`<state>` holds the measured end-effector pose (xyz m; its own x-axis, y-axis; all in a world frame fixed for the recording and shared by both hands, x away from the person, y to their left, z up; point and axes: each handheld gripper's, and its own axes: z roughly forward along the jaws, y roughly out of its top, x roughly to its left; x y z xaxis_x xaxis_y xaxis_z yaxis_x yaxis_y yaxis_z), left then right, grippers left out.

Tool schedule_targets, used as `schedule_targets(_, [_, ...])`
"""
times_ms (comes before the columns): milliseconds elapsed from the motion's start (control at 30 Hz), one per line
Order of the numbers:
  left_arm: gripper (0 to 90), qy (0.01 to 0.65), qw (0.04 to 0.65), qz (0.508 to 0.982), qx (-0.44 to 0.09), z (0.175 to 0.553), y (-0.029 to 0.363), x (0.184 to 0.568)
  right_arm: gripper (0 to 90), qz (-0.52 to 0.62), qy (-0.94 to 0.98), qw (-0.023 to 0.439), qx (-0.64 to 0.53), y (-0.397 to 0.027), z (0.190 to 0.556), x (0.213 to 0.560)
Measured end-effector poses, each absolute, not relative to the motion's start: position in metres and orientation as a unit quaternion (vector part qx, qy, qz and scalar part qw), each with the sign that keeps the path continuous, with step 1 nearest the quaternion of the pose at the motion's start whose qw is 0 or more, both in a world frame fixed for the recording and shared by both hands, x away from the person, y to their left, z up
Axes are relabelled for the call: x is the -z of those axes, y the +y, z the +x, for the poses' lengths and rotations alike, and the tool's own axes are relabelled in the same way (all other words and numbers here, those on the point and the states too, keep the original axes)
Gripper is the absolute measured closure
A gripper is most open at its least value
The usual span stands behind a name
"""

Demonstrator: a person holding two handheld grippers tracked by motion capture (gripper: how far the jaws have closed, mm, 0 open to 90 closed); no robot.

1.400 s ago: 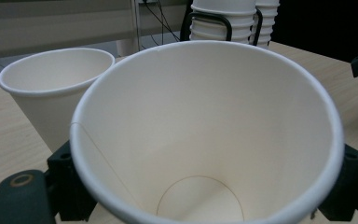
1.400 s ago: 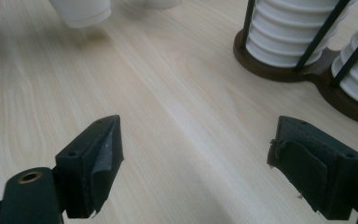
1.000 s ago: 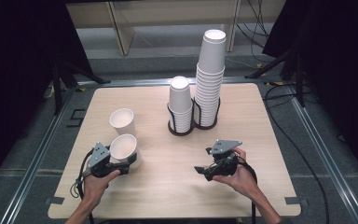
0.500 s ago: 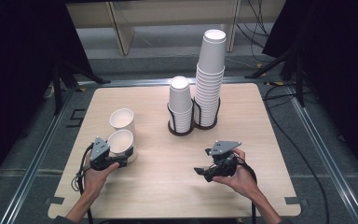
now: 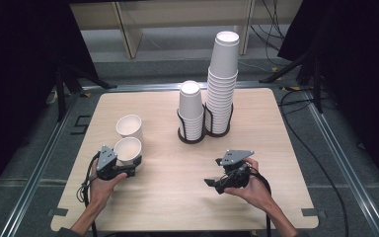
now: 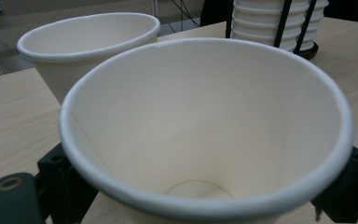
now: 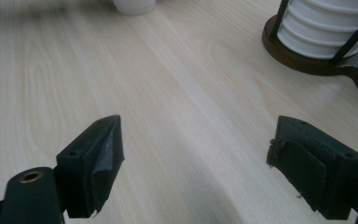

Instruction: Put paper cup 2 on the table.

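White paper cup (image 5: 128, 149): I see it standing upright on the table, set between the jaws of my left gripper (image 5: 131, 167); a second cup (image 5: 129, 126) stands just behind it, rims nearly touching.
Left claw: its jaws have just been opening, with the cup between them. In the left gripper view they flank the cup's (image 6: 205, 140) lower wall, but I cannot tell whether the pads press on it.
Right claw: my right gripper (image 5: 212, 183) has its jaws spread wide with nothing between them, over bare wood in the right gripper view (image 7: 193, 168).
Materials: smooth matte paper with rolled rims, tapered cones; pale wood-grain table (image 5: 177, 197); black wire holder (image 5: 203, 129) on a dark round base.
Stacks: a short stack (image 5: 190, 108) and a tall stack (image 5: 223, 79) sit upside down in the holder, well apart from both claws.
Room: open tabletop lies between my two hands; the left cup sits near the table's left edge.
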<state>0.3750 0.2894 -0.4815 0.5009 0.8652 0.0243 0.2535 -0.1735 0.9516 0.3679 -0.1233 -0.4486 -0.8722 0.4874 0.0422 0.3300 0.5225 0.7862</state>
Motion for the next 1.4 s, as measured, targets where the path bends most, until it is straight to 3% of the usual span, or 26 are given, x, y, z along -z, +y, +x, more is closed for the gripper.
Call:
schedule_targets(733, [14.4,0.408,0.465,0.736,-0.276,0.367,0.297,0.493,17.5,0.229,0.872,0.082,-0.425,-0.123,0.364,0.450])
schedule_targets(1400, [14.4,0.427,0.482,0.715,-0.271,0.339,0.309,0.481,17.5,0.240,0.868,0.085,-0.426,-0.129,0.361,0.450])
